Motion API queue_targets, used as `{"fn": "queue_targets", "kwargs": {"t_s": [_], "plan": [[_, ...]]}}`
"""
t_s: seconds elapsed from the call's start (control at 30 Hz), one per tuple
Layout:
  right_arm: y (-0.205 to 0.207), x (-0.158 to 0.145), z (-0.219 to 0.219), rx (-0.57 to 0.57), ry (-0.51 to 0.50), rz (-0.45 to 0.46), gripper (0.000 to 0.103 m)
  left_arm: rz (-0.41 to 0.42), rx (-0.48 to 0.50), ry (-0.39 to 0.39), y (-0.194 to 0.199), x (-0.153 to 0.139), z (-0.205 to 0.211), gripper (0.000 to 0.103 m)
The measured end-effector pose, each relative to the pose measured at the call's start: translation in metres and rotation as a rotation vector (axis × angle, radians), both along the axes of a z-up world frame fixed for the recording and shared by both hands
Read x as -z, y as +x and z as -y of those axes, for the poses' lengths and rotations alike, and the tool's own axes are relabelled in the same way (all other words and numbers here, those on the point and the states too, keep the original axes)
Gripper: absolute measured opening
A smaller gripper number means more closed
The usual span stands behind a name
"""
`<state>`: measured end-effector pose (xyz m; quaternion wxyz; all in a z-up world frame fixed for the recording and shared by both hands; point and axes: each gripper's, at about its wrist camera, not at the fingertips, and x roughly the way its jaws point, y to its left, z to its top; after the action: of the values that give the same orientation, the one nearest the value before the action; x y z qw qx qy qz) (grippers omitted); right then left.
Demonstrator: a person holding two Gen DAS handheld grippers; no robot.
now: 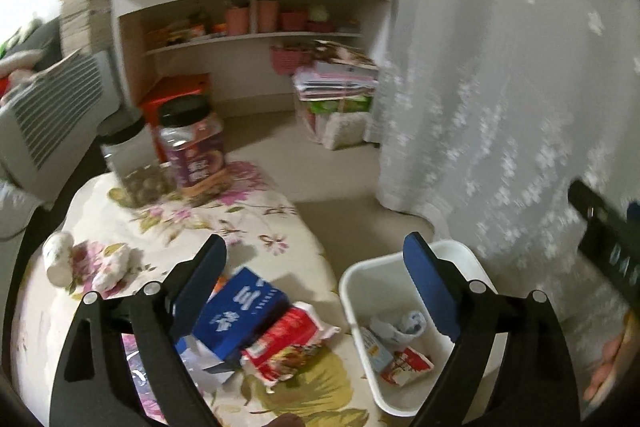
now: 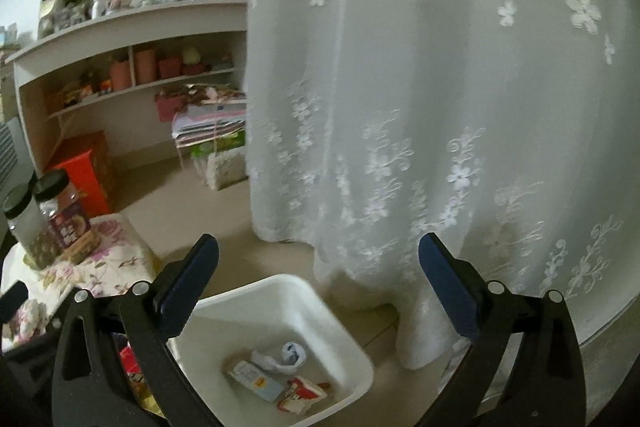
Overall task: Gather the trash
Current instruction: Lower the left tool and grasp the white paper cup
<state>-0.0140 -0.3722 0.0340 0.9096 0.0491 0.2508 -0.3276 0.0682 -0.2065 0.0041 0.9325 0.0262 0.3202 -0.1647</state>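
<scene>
Inside white bin point(image 2: 344, 323), crumpled paper point(image 2: 288, 354), small carton point(image 2: 256, 381), red packet point(image 2: 304, 393)

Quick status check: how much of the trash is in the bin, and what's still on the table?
Done: the white bin holds a crumpled wrapper and two small cartons. In hand: nothing; both tongs stand open and empty. Left: blue box, red packet, paper cup and crumpled tissue on the table.

White bin point(image 2: 352, 343), blue box point(image 1: 240, 311) and red packet point(image 1: 288, 339) between blue-padded fingers point(image 1: 428, 279), floral pink desk point(image 1: 248, 223) cloth.
</scene>
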Motion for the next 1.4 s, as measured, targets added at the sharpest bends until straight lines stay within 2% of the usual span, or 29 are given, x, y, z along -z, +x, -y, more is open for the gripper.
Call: {"fn": "queue_targets", "kwargs": {"t_s": [0.2, 0.8, 1.13, 1.4], "plan": [[0.017, 0.005, -0.031, -0.064, -0.021, -0.023, 0.096, -0.026, -0.087, -0.018, 0.013, -0.001, -0.035, 0.088], [0.077, 0.03, -0.127, -0.255, 0.078, -0.094, 0.096, -0.118, -0.285, 0.025, 0.045, 0.014, -0.138, 0.088], [0.111, 0.046, -0.189, -0.379, 0.124, -0.133, 0.096, -0.181, -0.435, 0.058, 0.07, 0.033, -0.216, 0.088], [0.145, 0.07, -0.226, -0.439, 0.183, -0.204, 0.096, -0.275, -0.565, 0.061, 0.111, 0.062, -0.284, 0.088]]}}
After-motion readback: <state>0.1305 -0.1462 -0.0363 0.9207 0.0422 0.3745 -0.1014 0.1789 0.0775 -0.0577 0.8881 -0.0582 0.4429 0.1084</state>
